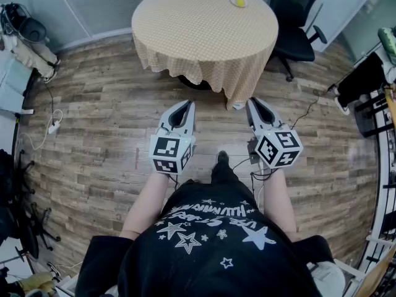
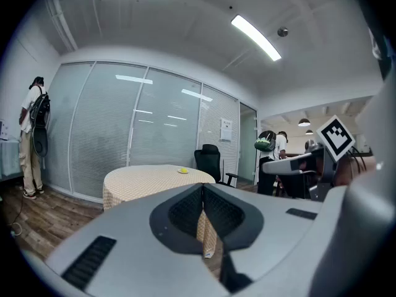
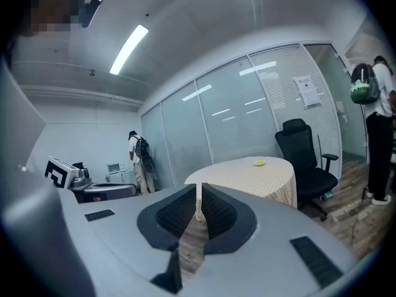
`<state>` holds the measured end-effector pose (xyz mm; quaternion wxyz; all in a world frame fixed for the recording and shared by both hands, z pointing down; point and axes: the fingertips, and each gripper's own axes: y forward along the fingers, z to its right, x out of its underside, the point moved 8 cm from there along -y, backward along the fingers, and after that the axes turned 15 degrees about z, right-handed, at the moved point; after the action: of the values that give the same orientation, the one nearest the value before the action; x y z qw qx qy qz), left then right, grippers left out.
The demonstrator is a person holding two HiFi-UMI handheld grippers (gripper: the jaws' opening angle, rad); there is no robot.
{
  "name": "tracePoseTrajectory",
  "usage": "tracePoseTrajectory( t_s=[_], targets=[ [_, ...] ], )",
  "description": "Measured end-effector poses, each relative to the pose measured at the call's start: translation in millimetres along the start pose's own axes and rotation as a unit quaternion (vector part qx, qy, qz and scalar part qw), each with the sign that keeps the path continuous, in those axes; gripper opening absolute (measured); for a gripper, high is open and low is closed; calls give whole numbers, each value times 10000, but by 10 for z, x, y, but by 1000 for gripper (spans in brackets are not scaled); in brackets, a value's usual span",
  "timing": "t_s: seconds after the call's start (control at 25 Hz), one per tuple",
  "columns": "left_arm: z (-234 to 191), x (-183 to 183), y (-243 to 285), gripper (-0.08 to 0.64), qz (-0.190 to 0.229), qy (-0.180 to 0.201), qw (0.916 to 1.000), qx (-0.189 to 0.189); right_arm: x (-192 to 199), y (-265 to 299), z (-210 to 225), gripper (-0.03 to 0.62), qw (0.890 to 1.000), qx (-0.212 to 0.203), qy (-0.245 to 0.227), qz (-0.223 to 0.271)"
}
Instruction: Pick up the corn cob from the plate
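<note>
A round table draped in a checked cloth is seen ahead of both grippers, with bare wooden floor lying between. The corn cob is found on its plate at the table's far edge, well apart from either gripper. A black office chair is set beyond the table, ahead and to the right. The left gripper and right gripper are held side by side on outstretched forearms, pointed forward and slightly down, each with its jaws pressed together on nothing.
</note>
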<state>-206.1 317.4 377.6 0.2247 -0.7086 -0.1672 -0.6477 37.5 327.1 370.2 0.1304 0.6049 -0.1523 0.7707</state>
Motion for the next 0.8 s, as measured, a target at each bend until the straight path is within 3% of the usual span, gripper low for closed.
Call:
tracePoseTrajectory(
  t_s=[0.6, 0.8],
  targets=[
    [-72, 67, -230, 8, -165, -84, 9995, 256, 140, -158, -216, 43, 9999, 36, -34, -143],
    [-99, 41, -231, 8, -120, -145, 9993, 335, 137, -199, -218, 44, 9991, 194, 332, 179]
  ],
)
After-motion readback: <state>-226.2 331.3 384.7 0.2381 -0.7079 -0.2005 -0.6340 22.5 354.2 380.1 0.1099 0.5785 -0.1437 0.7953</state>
